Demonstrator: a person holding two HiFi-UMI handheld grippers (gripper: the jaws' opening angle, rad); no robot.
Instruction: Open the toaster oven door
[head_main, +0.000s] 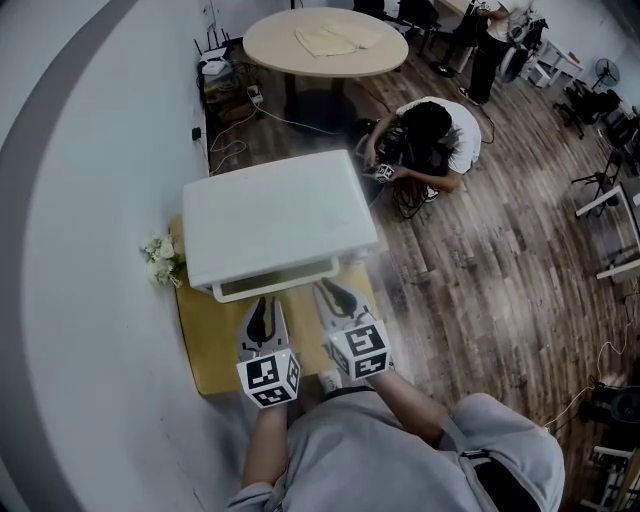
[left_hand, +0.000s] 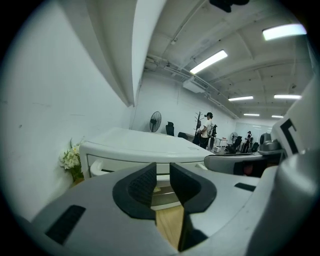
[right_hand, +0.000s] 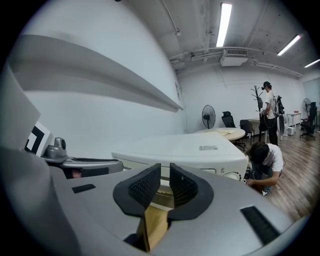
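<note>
Toaster oven (head_main: 275, 215), white and boxy, fills the far part of the small wooden worktop (head_main: 205, 345), with its door (head_main: 272, 283) facing me and shut against the body. A bunch of pale flowers (head_main: 161, 259) stands at the worktop's far left corner, just beside the oven's left side.

I have both tools over the bare near half of the worktop, pointed at the door. The left hand-held gripper (head_main: 262, 303) hovers just in front of the door's left half, near it but not touching. Its jaws stand a narrow gap apart, and only the oven front and the wood show through that gap. The right hand-held gripper (head_main: 331, 294) is alongside it, just short of the door's right half. Its jaws are likewise slightly parted and hold nothing.
</note>
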